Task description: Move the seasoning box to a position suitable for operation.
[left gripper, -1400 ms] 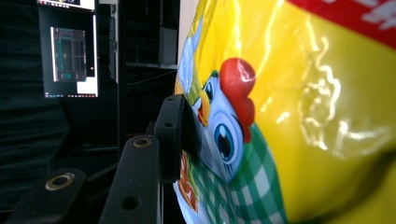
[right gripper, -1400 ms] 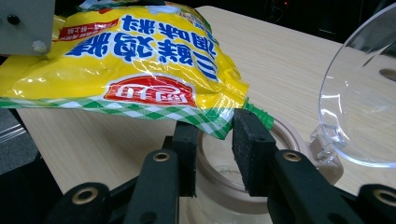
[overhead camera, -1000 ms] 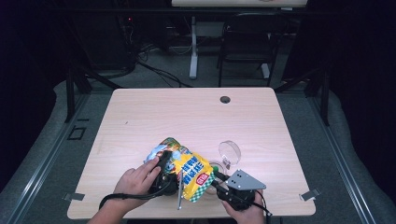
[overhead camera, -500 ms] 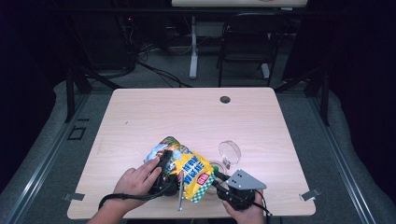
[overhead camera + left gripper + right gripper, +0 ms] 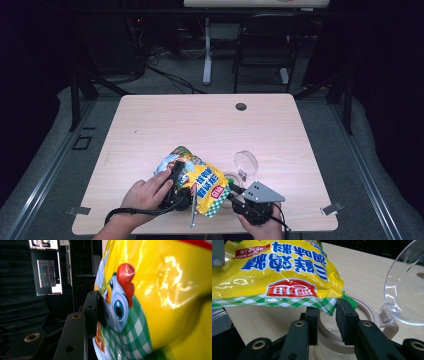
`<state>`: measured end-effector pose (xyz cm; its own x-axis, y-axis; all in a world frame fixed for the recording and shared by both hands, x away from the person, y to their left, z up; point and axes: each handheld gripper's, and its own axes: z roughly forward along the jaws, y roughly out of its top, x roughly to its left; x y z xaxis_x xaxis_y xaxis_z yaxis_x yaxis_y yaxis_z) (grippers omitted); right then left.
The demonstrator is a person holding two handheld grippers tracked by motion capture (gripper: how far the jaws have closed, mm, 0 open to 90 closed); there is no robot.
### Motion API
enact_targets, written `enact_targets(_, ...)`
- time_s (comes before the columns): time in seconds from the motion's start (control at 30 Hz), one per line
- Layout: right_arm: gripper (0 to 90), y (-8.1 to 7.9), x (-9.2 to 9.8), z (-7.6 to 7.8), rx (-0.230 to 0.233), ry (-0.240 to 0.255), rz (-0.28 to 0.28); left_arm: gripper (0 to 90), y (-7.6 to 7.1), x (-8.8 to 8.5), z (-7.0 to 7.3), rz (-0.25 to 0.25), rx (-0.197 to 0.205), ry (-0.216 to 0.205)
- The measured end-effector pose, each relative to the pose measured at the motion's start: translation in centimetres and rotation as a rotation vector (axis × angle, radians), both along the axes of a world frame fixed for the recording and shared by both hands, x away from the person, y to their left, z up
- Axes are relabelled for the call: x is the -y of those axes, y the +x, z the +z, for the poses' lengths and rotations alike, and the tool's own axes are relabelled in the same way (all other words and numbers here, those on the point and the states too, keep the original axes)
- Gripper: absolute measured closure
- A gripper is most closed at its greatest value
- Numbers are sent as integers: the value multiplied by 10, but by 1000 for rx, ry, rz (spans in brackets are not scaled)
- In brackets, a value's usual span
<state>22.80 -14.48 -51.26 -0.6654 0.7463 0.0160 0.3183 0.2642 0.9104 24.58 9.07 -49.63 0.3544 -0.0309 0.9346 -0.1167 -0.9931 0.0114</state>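
Glossy yellow plastic snack bag with green check trim [image 5: 202, 182] at lower centre over pale wooden worktop [image 5: 210, 125], left gripper [image 5: 176, 176] clamped on its side, right gripper [image 5: 327, 315] jaws apart around bag's lower corner, above beige round container with clear hinged lid [image 5: 372, 315].

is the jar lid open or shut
Open. The clear lid stands tipped back on its hinge, clear of the jar's beige rim, and the bag's corner hangs over the mouth.

Left claw [image 5: 177, 187] and right claw [image 5: 235, 192] sit low at the near edge, jaws partly apart.
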Motion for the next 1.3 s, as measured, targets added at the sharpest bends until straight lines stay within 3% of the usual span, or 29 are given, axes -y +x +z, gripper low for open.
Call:
enact_targets(0.5,719,2,-2,-1,-8,6,-7,631,-1,-1,2,-2,1,14)
enact_targets(1.3,718,2,-4,-3,-4,5,-14,633,-5,0,6,-13,39,54)
